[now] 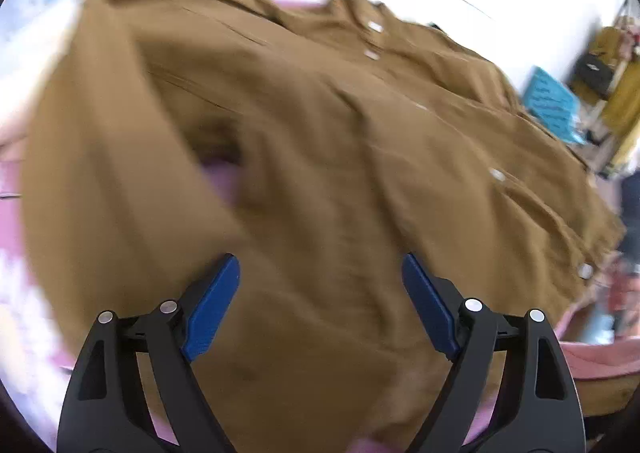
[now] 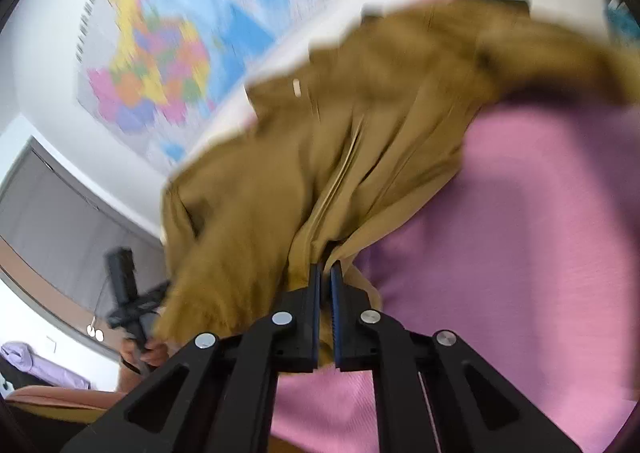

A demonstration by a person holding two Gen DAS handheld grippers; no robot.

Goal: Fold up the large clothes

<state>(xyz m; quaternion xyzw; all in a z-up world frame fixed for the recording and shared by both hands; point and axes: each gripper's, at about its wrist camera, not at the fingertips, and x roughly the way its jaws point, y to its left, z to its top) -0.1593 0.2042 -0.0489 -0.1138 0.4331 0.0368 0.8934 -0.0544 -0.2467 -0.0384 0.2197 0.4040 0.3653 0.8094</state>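
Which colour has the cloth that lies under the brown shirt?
Pink cloth; it shows best in the right wrist view, beside the brown shirt.

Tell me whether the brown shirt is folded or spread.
Mostly spread: the brown shirt lies rumpled across the pink cover, one edge bunched in the right gripper.

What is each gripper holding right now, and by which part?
The right gripper is shut on the brown shirt, pinching a bunched fold at its edge. The left gripper is open above the shirt, holding nothing.
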